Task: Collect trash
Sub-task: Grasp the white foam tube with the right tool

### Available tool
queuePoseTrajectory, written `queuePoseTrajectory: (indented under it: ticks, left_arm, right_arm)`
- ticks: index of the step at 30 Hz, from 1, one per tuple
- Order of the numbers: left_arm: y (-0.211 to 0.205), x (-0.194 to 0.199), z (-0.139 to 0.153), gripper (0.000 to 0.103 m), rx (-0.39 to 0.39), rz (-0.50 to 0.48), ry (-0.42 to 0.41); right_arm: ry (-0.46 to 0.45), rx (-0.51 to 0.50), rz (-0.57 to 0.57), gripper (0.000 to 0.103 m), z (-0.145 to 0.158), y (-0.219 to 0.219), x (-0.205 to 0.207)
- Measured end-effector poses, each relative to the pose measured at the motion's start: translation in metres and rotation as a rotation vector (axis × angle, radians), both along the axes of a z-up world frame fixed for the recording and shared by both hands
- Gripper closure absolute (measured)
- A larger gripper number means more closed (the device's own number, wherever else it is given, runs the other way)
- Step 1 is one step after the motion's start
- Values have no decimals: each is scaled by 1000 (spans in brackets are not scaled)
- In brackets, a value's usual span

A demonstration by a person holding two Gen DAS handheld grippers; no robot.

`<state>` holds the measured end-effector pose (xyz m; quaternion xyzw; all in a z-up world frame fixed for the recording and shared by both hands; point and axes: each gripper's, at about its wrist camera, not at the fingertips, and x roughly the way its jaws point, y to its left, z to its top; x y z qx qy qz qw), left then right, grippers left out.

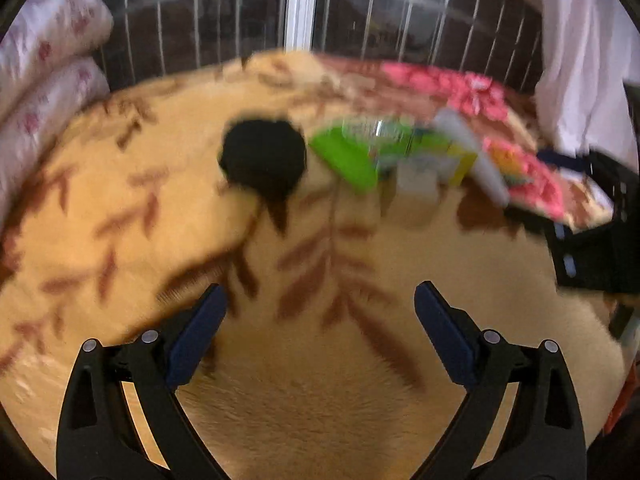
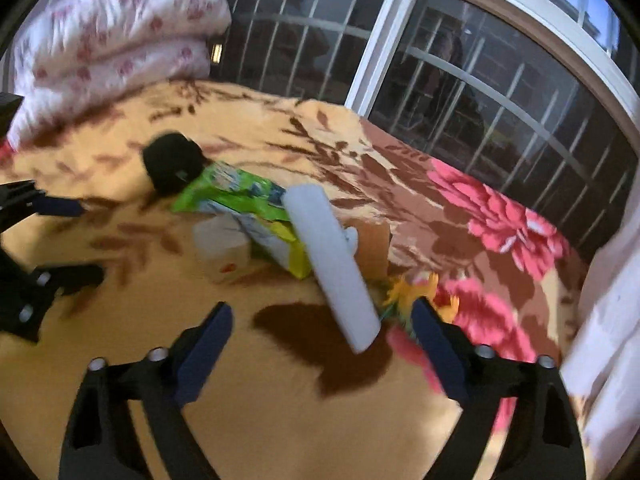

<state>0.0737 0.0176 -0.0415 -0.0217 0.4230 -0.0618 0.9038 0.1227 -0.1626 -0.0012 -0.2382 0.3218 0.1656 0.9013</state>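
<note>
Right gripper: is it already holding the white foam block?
No, the right gripper is open and empty; the white foam block lies on the blanket.

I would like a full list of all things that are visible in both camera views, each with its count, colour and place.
Blanket: one, tan with brown leaves and pink flowers, covering the bed.
Black bag: one, crumpled, on the blanket behind the pile.
Green wrapper: one, bright green with print, beside the black bag.
White foam bar: one, white, lying across the pile, nearest the right gripper.
Plastic cup: one, translucent white, in front of the green wrapper.
Brown piece: one, maybe cardboard, behind the foam bar.
Folded quilt: one, white with pink flowers, far left.
Window: barred, dark, behind the bed.
Left gripper: black, blue pads, jaws open.
Right gripper: same, jaws open.
</note>
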Motion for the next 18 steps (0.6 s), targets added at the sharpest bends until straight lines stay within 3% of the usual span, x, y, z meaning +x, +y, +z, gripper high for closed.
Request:
queuePoseTrajectory:
  ticks: [3,5,6,7,9,10,18]
  left_arm:
    - [3,0,-1,11,-20,-6,7]
    - [5,-2,-2,11,-31,-7,7]
    - [7,-3,-2,11,-38,-8,6]
    - [7,-3,-3,11,-41,-9,5]
    - [8,-5,-3,11,-50,-11,3]
    - [9,-5,-3,11,-55,-12,2]
    - [13,-1,-4,11,-96,-16,7]
  right_arm:
    - [7,-30,-27,28,-10,1,23]
    - [30,-24,-57,37,-17,-1,42]
    - [38,-23,-68,44,-19,-1,47]
    - [57,-21,-86,59,-23,-2,56]
    - [63,-6,-108,68,-23,-4,60]
    - [56,17,-122,83,-20,-7,59]
    - [170,347,-171,82,5,-47,18]
